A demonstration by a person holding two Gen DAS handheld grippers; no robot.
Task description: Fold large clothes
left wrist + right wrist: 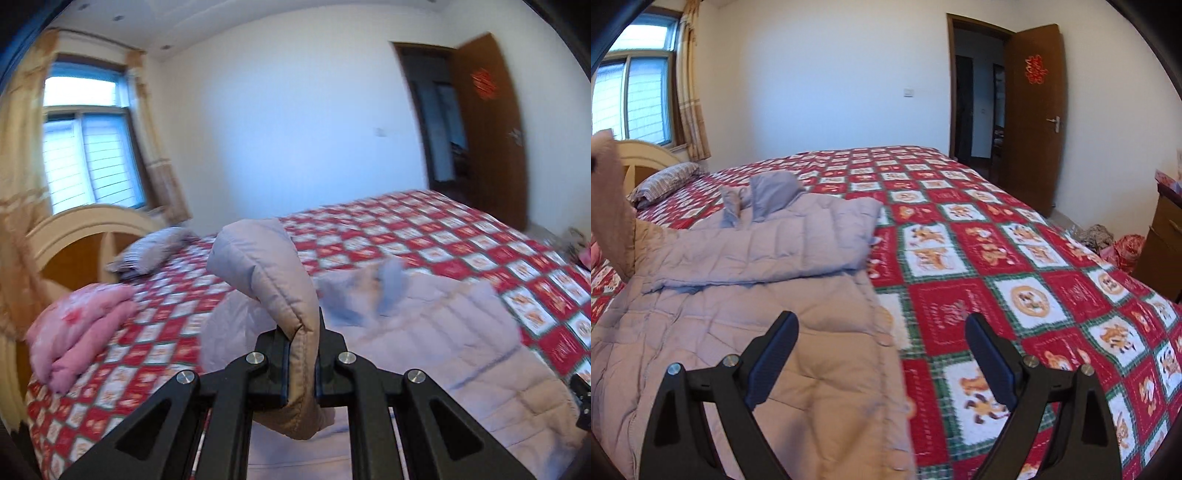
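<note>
A pale lilac-beige quilted puffer jacket [746, 280] lies spread on the bed, one sleeve folded across its chest. In the left wrist view its body [424, 332] lies beyond the gripper. My left gripper [301, 354] is shut on the jacket's other sleeve [273, 280] and holds it lifted above the bed; the raised sleeve also shows at the left edge of the right wrist view [613, 206]. My right gripper [882, 354] is open and empty, hovering over the jacket's right edge near its lower part.
The bed has a red, white and green patterned cover [1015, 280]. Folded pink bedding [77, 328] and a striped pillow [151, 251] lie near the wooden headboard [74, 240]. A wooden door [1034, 110] stands open; a cabinet [1167, 240] and bags [1123, 247] stand right of the bed.
</note>
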